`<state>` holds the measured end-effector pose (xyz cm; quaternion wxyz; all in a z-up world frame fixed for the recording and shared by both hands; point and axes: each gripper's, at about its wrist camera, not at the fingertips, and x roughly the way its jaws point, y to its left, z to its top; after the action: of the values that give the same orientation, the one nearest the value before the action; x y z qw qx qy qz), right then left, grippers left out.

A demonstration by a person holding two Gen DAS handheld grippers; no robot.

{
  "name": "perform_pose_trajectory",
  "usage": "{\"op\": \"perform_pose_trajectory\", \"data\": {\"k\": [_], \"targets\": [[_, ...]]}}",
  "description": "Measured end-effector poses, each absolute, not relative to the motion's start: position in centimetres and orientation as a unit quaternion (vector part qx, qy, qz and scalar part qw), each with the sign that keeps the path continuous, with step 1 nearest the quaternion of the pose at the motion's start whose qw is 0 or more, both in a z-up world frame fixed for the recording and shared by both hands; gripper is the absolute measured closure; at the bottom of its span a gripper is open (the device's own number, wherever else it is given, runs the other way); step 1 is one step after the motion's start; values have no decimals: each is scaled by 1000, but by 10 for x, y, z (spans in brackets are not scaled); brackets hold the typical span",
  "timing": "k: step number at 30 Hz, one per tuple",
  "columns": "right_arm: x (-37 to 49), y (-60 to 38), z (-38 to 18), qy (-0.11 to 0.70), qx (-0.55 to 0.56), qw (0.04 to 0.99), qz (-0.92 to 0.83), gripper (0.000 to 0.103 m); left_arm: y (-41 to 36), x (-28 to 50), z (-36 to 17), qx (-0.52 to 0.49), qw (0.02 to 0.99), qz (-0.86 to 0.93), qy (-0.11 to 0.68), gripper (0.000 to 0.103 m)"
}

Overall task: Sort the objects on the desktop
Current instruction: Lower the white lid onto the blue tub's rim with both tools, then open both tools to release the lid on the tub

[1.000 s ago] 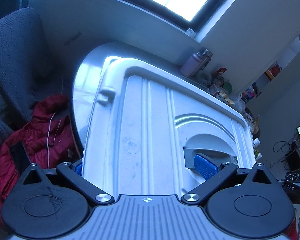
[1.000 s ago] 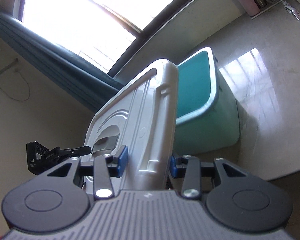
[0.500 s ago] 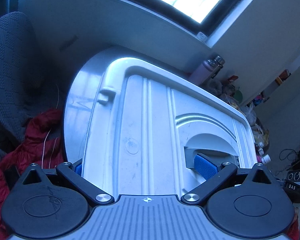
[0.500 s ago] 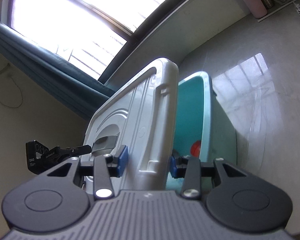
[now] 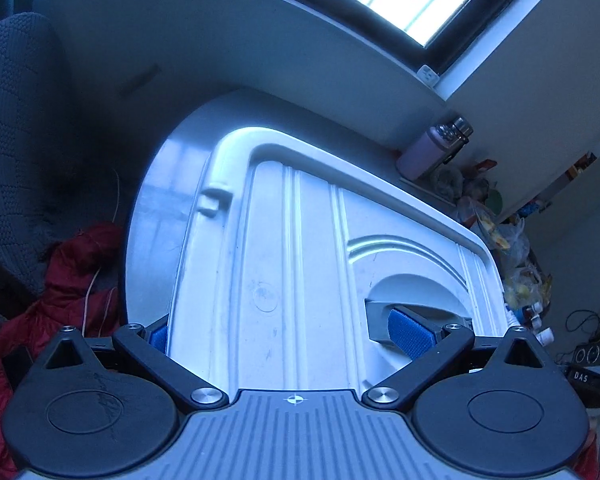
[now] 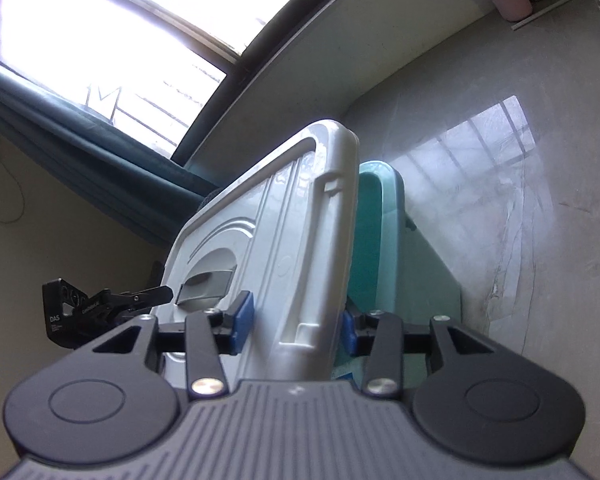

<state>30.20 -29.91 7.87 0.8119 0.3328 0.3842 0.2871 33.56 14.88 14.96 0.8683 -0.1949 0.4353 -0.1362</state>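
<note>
Ribbed white plastic bin lid (image 5: 300, 264) stands tilted between both sets of jaws: left gripper (image 5: 288, 334) clamps its handle end, right gripper (image 6: 296, 320) its edge. Teal plastic bin (image 6: 396, 256) sits just beyond the right jaws.

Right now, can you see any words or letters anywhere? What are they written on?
"DAS" is on the black hand-held gripper part at the left view's right edge.
"DAS" is also on the left hand-held gripper seen beside the white lid.
The smaller print under it is too small to read.
</note>
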Motion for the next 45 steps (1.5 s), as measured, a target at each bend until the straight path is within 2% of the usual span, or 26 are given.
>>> {"op": "perform_pose_trajectory", "data": {"k": [8, 12, 15, 17, 19, 22, 27, 31, 35, 45], "targets": [[305, -299, 93, 370, 295, 848, 236, 55, 141, 333, 173, -95, 891, -69, 439, 0], [303, -293, 97, 374, 266, 861, 219, 52, 142, 336, 170, -85, 889, -69, 445, 0], [296, -288, 106, 375, 239, 875, 189, 37, 145, 336, 163, -93, 884, -64, 454, 0], [287, -285, 118, 367, 220, 890, 156, 18, 147, 337, 163, -90, 883, -56, 457, 0], [281, -278, 132, 359, 180, 908, 122, 13, 149, 337, 164, -81, 883, -45, 459, 0], [288, -265, 141, 391, 115, 908, 91, 13, 157, 340, 168, -65, 883, -19, 464, 0], [309, -255, 131, 434, 97, 893, 71, 15, 175, 341, 167, -29, 872, 38, 487, 0], [313, -250, 119, 456, 97, 881, 79, 31, 190, 339, 156, -54, 859, 51, 507, 0], [309, -262, 117, 450, 116, 884, 56, 36, 193, 341, 150, -72, 857, 52, 508, 0], [298, -266, 111, 454, 139, 879, 42, 38, 177, 348, 148, -49, 864, 52, 498, 0]]}}
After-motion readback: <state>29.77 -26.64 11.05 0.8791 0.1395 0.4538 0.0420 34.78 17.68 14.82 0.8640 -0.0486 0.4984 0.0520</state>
